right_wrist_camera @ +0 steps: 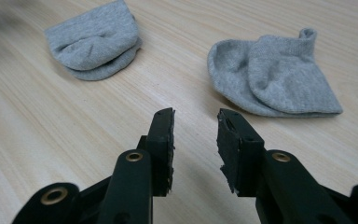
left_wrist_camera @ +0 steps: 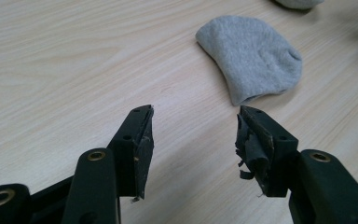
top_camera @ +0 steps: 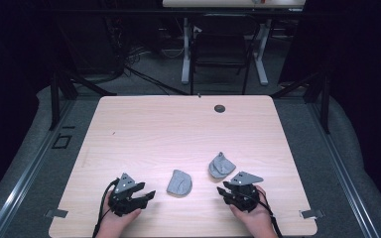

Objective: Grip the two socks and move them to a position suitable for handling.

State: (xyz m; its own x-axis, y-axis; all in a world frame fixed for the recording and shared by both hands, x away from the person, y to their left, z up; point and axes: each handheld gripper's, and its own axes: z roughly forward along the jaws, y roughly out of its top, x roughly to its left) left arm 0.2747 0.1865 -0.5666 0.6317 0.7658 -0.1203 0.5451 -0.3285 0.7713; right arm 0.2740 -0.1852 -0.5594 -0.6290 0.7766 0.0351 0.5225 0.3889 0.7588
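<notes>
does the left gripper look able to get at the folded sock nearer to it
Probably yes: the left gripper is open with nothing between its jaws, and only bare table lies between it and the folded sock. The other sock lies apart.

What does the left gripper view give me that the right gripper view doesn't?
Left gripper view alone: the left gripper, jaws open with nothing between them, and torn padding hanging off one pad. Right gripper view alone: the right gripper, also open and empty, and the whole of the second grey sock, one corner curled up. Shared: the folded grey sock lying ahead on the wooden table, untouched by either gripper.
</notes>
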